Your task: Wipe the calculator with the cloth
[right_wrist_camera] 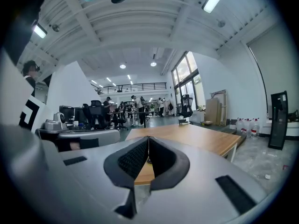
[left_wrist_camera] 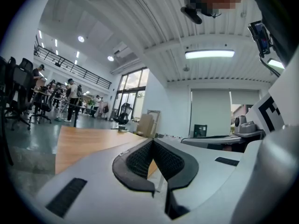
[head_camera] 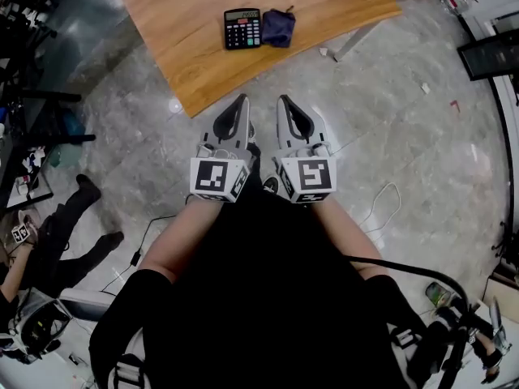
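2 tongs, both closed and empty: left tongs (head_camera: 242, 100) and right tongs (head_camera: 283, 101) show pads pressed together with nothing between, held side by side and about level, tips at the table's near edge.

Targets lie straight ahead, well apart from both tips. Calculator (head_camera: 242, 28) lies flat on the table (head_camera: 190, 67), display end away from the person, long axis running roughly away from the tongs. Cloth (head_camera: 278, 27), dark blue and bunched, touches the calculator's right side.

Judgement: the cloth lines up with the right tongs and the calculator with the left, so the right hand is the nearer pick for the cloth, leaving the left to steady the calculator.

Room: bare wood all round both things, and neither sits near an edge. The table's near edge runs diagonally, its corner just left of the left tongs. Floor (head_camera: 389, 104) to the right is open.
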A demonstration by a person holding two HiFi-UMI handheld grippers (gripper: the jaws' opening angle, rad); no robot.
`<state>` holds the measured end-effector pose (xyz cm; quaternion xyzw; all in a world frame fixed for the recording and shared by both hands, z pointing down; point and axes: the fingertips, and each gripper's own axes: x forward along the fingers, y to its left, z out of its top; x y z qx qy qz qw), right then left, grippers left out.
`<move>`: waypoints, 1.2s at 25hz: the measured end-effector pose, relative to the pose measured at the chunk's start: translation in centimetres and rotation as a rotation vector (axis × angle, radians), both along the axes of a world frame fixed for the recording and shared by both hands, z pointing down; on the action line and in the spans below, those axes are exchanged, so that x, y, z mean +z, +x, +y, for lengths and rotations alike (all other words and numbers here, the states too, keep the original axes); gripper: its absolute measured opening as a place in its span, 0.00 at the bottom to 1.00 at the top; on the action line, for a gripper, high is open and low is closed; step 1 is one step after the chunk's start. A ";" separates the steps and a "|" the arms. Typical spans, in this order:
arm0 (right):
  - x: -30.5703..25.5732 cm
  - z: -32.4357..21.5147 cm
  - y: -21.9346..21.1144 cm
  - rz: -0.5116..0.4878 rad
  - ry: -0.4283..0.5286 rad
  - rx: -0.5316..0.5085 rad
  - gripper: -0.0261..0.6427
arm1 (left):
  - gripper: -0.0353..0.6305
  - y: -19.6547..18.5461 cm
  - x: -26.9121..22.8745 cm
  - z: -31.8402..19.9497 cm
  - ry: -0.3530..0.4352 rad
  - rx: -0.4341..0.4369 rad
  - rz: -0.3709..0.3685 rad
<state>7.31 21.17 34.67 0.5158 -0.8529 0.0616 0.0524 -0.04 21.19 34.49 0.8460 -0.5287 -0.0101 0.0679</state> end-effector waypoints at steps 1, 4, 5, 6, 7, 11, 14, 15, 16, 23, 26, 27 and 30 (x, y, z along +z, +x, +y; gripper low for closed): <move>0.5 -1.0 0.1 0.007 -0.010 -0.001 0.06 | 0.06 0.0 0.5 -1.1 -0.005 -0.001 0.003; 1.9 -4.8 -0.2 0.019 -0.041 -0.002 0.06 | 0.06 -0.7 1.9 -5.2 -0.028 -0.011 0.012; 2.3 -6.4 -0.4 0.024 -0.053 -0.003 0.06 | 0.06 -0.9 2.3 -6.7 -0.041 -0.010 0.013; 2.8 -8.1 -0.7 0.030 -0.065 -0.004 0.06 | 0.06 -1.1 2.8 -8.3 -0.057 -0.006 0.013; 3.2 -9.7 -0.9 0.036 -0.077 -0.006 0.06 | 0.06 -1.3 3.2 -9.8 -0.075 -0.001 0.011; 4.3 -16.1 -2.8 0.060 -0.104 -0.021 0.06 | 0.06 -2.6 4.7 -15.7 -0.115 0.017 -0.005; 5.5 -20.0 -4.5 0.072 -0.132 -0.021 0.06 | 0.06 -4.0 5.9 -19.4 -0.139 0.026 -0.030; 6.0 -21.1 -4.9 0.074 -0.143 -0.021 0.06 | 0.06 -4.3 6.5 -20.6 -0.150 0.026 -0.039; 6.5 -22.2 -5.2 0.078 -0.154 -0.023 0.06 | 0.06 -4.6 7.1 -21.7 -0.163 0.026 -0.046; 10.8 -26.7 -6.5 0.125 -0.233 -0.033 0.06 | 0.06 -5.8 10.7 -26.4 -0.231 0.032 -0.085; 13.5 -27.8 -6.7 0.164 -0.279 -0.058 0.06 | 0.06 -5.4 12.9 -27.3 -0.277 0.043 -0.091; 14.4 -28.1 -6.6 0.181 -0.293 -0.065 0.06 | 0.06 -5.3 13.6 -27.6 -0.291 0.045 -0.088; 17.1 -28.9 -6.1 0.215 -0.343 -0.075 0.06 | 0.06 -5.1 15.5 -28.4 -0.325 0.042 -0.095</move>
